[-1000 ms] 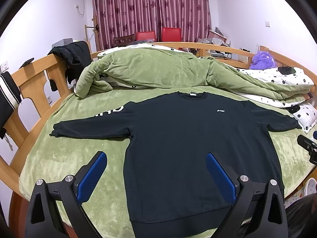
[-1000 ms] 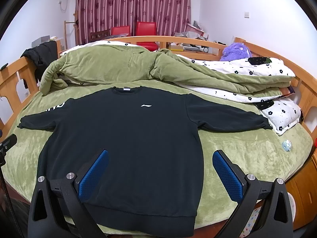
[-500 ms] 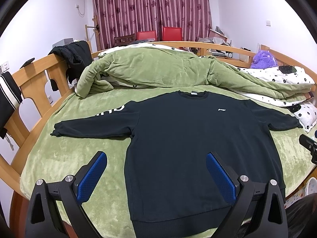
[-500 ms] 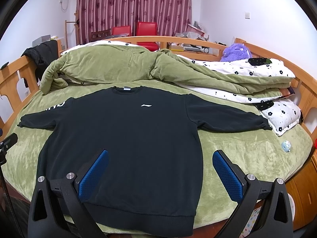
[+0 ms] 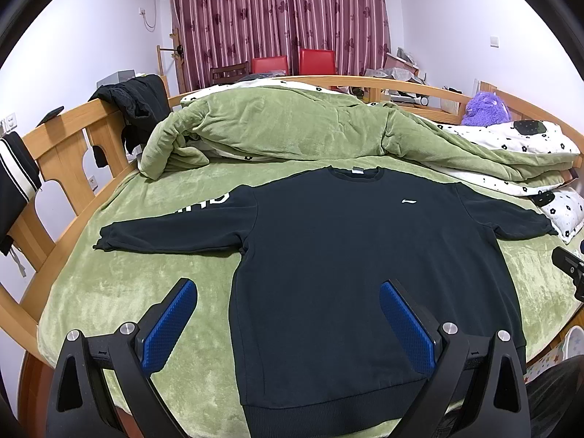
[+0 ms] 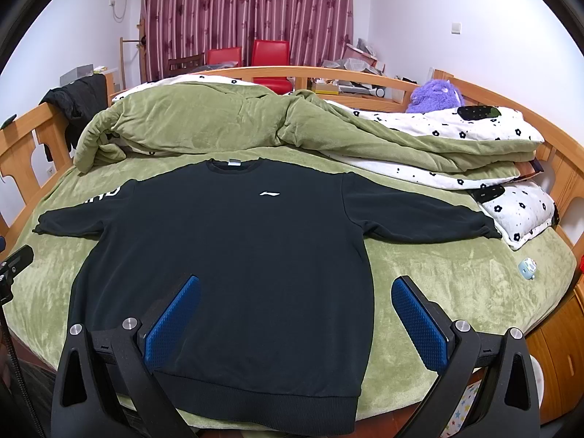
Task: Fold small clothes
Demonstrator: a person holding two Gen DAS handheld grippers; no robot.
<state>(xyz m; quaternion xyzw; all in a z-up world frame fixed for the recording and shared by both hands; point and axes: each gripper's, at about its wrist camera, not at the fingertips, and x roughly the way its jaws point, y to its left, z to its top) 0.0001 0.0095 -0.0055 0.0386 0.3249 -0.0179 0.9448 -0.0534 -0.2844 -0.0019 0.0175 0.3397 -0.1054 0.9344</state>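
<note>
A black long-sleeved sweatshirt (image 5: 357,255) lies flat, front up, on the green bed cover, sleeves spread to both sides, hem toward me. It also shows in the right wrist view (image 6: 233,255). My left gripper (image 5: 288,325) is open and empty, held above the hem's left part. My right gripper (image 6: 295,321) is open and empty, above the hem's right part. The tip of the other gripper shows at the right edge of the left wrist view (image 5: 569,266) and at the left edge of the right wrist view (image 6: 14,262).
A bunched green quilt (image 5: 277,127) and white flowered bedding (image 6: 456,135) lie behind the sweatshirt. A wooden bed rail (image 5: 69,153) runs around the bed with dark clothes hung on it. A small blue toy (image 6: 527,268) lies on the cover at right.
Both views have shifted very slightly; the sweatshirt sits a touch lower in the left wrist view. Both grippers stay open and nothing was taken hold of.
</note>
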